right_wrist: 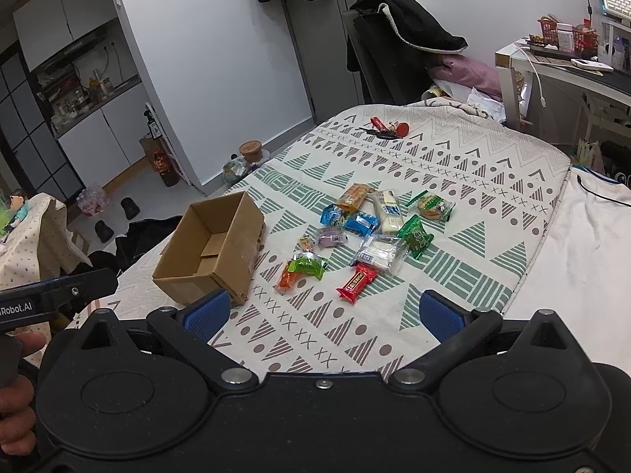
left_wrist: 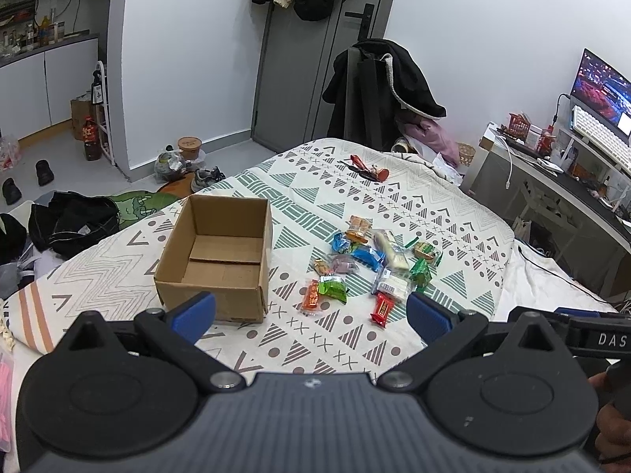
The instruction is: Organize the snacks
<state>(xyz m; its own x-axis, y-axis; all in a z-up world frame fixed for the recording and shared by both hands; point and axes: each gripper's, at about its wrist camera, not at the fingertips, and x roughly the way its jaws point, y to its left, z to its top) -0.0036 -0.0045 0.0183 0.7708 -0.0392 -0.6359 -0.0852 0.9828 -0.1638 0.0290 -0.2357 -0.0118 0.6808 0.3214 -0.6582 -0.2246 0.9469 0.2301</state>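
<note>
Cardboard box (left_wrist: 215, 252) open-topped, nothing visible inside, upright on patterned bedspread (left_wrist: 453, 213). Snack pile (left_wrist: 368, 262) loose on bedspread just right of box, apart from it, none inside. Red bar (left_wrist: 381, 308) nearest camera in pile, right of box's near right corner; orange packet (left_wrist: 311, 297) and green packet (left_wrist: 333, 287) touching each other, closest to box. Blue packets (left_wrist: 357, 250) and white wrapped bar (left_wrist: 388, 250) mid-pile, farther right of box; green-and-white cookie pack (left_wrist: 426, 252) at pile's far right. Small red-and-black items (left_wrist: 368, 168) well beyond box toward bed's far edge, too small to identify.

Left gripper (left_wrist: 311, 313) above bedspread near box's front side, blue fingers (left_wrist: 193, 315) spread wide, holding nothing. Right gripper (right_wrist: 321, 317) same: fingers (right_wrist: 437, 315) wide apart, nothing between, red bar (right_wrist: 357, 282) just ahead, box (right_wrist: 215, 248) ahead-left.
</note>
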